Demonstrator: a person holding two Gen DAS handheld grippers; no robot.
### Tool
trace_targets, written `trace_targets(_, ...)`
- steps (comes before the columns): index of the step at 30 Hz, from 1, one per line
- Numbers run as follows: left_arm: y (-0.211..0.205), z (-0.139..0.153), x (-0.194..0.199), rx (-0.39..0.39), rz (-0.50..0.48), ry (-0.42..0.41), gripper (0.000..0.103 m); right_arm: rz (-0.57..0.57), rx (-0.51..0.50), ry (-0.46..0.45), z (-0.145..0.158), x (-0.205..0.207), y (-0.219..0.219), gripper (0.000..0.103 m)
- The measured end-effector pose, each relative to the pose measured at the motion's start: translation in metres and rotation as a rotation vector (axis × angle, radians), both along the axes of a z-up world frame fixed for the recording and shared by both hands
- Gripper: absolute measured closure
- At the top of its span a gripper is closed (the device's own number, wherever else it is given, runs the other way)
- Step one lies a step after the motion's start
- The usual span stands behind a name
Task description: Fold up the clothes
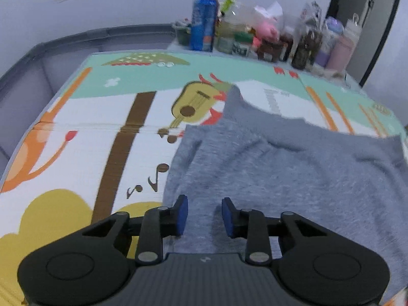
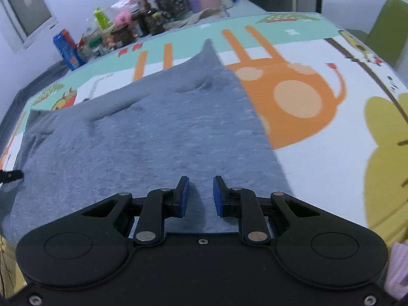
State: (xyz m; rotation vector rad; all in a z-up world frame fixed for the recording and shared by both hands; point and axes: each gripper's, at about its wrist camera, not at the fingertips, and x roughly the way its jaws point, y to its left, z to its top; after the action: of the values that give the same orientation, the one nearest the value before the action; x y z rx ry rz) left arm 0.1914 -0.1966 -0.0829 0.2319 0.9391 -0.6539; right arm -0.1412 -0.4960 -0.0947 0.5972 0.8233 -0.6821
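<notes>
A grey knit garment (image 1: 280,173) lies spread flat on a cartoon-printed mat (image 1: 84,117). My left gripper (image 1: 204,201) hangs over the garment's left edge near its front. Its blue pads (image 1: 182,214) stand apart, with a small crease of cloth showing in the gap. In the right wrist view the same garment (image 2: 142,132) fills the left half. My right gripper (image 2: 200,179) is over its right edge, jaws a little apart, grey cloth visible between them. No pad visibly presses on the cloth.
Bottles, jars and a blue carton (image 1: 204,23) crowd the far edge of the table. A green chair (image 2: 390,30) stands beyond the right side. Bare mat (image 2: 318,97) lies on both sides of the garment. A pink sleeve (image 2: 397,267) shows at the lower right.
</notes>
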Motion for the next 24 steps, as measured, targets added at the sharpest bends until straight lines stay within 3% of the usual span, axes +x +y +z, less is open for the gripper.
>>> trace_targets(1, 0.004, 0.005, -0.003, -0.003, 0.011, -0.013, 0.068, -0.016, -0.002, -0.007, 0.003, -0.005, 0.0, 0.084)
trace_targets(4, 0.013, 0.022, -0.019, 0.011, 0.049, -0.094, 0.046, -0.058, -0.025, -0.026, 0.015, -0.022, 0.001, 0.082)
trace_targets(9, 0.045, 0.036, -0.052, -0.071, 0.066, -0.096, 0.041, -0.141, -0.009, -0.102, 0.028, -0.064, 0.016, 0.061)
trace_targets(15, 0.074, 0.027, -0.106, -0.053, 0.086, -0.174, 0.031, -0.203, 0.004, -0.094, 0.018, -0.106, 0.042, 0.057)
trace_targets(24, 0.081, 0.002, -0.129, -0.03, 0.119, -0.156, 0.026, -0.287, 0.029, -0.116, 0.001, -0.127, 0.057, 0.055)
